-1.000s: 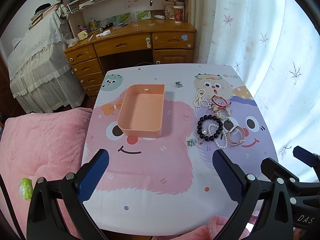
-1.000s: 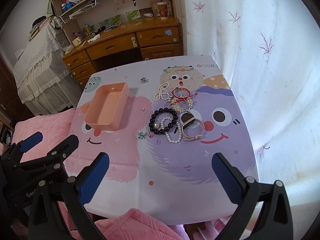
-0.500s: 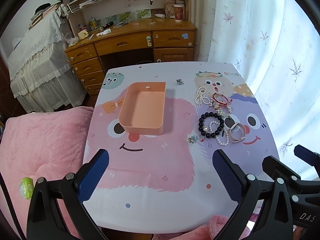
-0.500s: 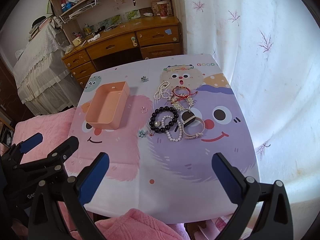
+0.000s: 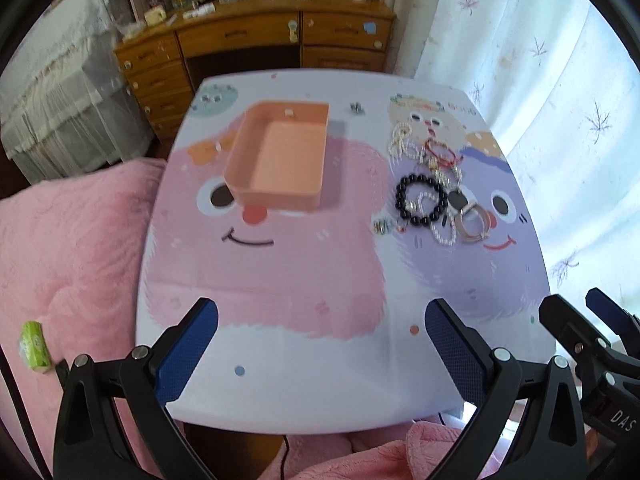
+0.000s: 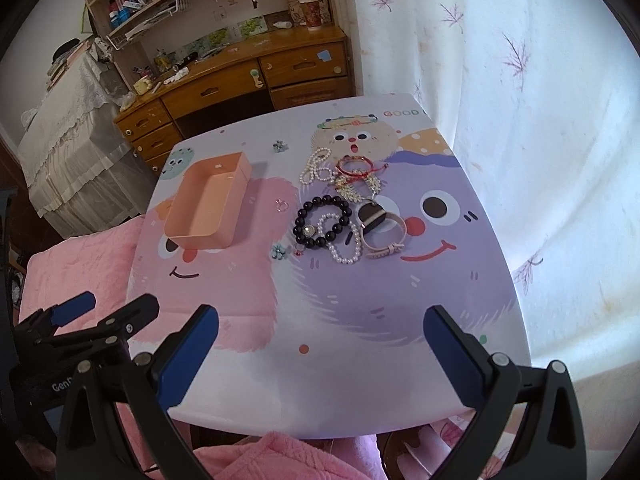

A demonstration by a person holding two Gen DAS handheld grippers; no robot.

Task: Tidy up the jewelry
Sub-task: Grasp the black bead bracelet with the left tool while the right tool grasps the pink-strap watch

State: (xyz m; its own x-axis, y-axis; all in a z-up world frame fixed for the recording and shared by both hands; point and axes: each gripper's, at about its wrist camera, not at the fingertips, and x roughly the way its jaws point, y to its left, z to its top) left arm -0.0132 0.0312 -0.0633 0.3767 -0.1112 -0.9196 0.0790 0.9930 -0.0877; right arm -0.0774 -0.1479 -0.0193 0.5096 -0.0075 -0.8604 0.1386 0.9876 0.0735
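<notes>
Cartoon-printed table (image 5: 280, 280) is filling the left wrist view, bearing an orange tray (image 5: 280, 160) left of the jewelry pile (image 5: 432, 188); the left gripper (image 5: 320, 344) is hovering spread, holding nothing. Right wrist view: the right gripper (image 6: 320, 348) is likewise hanging spread before a black bead bracelet (image 6: 322, 221).

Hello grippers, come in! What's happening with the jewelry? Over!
Left gripper open, right gripper open, both empty. Jewelry pile loose on table; pink tray empty. Nothing blocking.
</notes>
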